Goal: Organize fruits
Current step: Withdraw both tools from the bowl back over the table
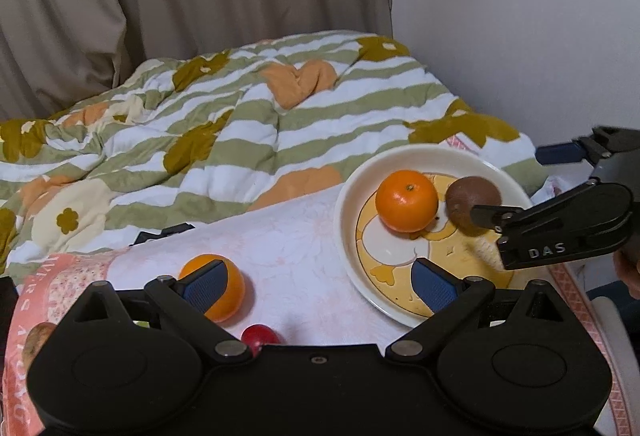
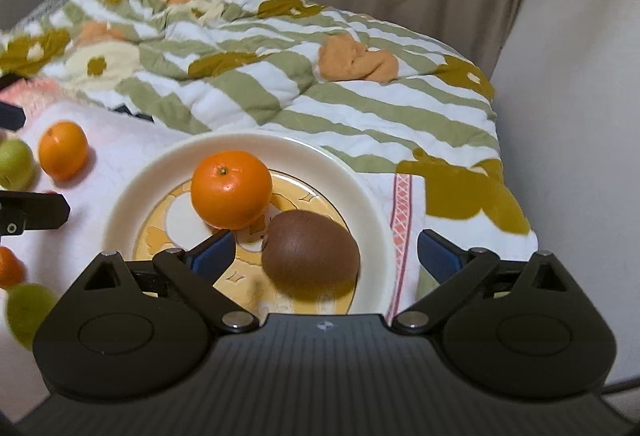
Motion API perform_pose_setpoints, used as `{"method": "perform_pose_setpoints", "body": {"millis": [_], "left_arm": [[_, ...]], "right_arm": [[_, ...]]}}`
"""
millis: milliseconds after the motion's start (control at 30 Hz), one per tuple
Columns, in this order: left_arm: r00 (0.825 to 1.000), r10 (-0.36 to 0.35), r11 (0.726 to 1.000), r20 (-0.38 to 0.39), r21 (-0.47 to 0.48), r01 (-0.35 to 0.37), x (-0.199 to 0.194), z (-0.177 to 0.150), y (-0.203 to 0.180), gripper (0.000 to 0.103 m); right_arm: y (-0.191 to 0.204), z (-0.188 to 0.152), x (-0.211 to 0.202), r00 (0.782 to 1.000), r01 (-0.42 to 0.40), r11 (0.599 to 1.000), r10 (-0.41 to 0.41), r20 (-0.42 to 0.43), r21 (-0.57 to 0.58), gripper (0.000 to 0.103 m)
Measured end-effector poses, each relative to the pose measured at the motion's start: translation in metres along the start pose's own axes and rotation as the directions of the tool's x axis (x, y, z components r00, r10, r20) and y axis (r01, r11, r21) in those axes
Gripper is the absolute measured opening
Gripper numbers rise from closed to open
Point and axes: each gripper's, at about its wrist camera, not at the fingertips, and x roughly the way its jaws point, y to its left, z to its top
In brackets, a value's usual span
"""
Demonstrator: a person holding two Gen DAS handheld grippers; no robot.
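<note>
A cream plate with a yellow cartoon print holds an orange and a brown kiwi. My right gripper stands open over the plate. The kiwi lies between its blue pads, which do not touch it. My left gripper is open above the cloth, left of the plate. A second orange sits behind its left finger, and a small red fruit shows just beneath it.
Fruits lie on a white and pink cloth. At the left edge of the right wrist view are two green fruits and another orange. A rumpled striped quilt lies behind, with curtain and wall beyond.
</note>
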Motion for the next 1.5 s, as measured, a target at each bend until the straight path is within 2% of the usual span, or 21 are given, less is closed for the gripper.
{"method": "perform_pose_setpoints", "body": {"millis": [267,433,733,933,1200,1500], "left_arm": [[0.998,0.032,0.999,0.063,-0.023,-0.03,-0.05,-0.007,-0.004,0.1],[0.993,0.069,0.997,0.097,-0.044,-0.065,-0.085,-0.021,-0.008,0.1],[0.988,0.11,0.991,0.111,-0.095,-0.099,-0.131,-0.051,0.002,0.1],[0.985,0.123,0.986,0.121,-0.125,-0.108,-0.157,-0.083,0.033,0.1],[0.985,0.1,0.99,0.139,-0.115,-0.084,-0.175,-0.118,0.093,0.1],[0.989,0.033,0.998,0.143,-0.05,-0.026,-0.16,-0.141,0.156,0.1]], "right_arm": [[-0.005,-0.005,-0.065,0.999,-0.002,0.994,-0.002,0.033,0.106,0.103],[0.003,-0.01,-0.102,0.999,0.01,0.994,-0.015,0.043,0.106,0.103],[0.03,-0.018,-0.158,0.997,-0.017,0.995,0.01,0.075,0.101,0.103],[0.065,-0.025,-0.189,0.996,-0.014,0.996,0.006,0.091,0.088,0.103],[0.119,-0.033,-0.211,0.994,0.014,0.984,-0.032,0.101,0.176,0.103],[0.191,-0.044,-0.204,0.996,0.05,0.96,-0.07,0.064,0.275,0.103]]}}
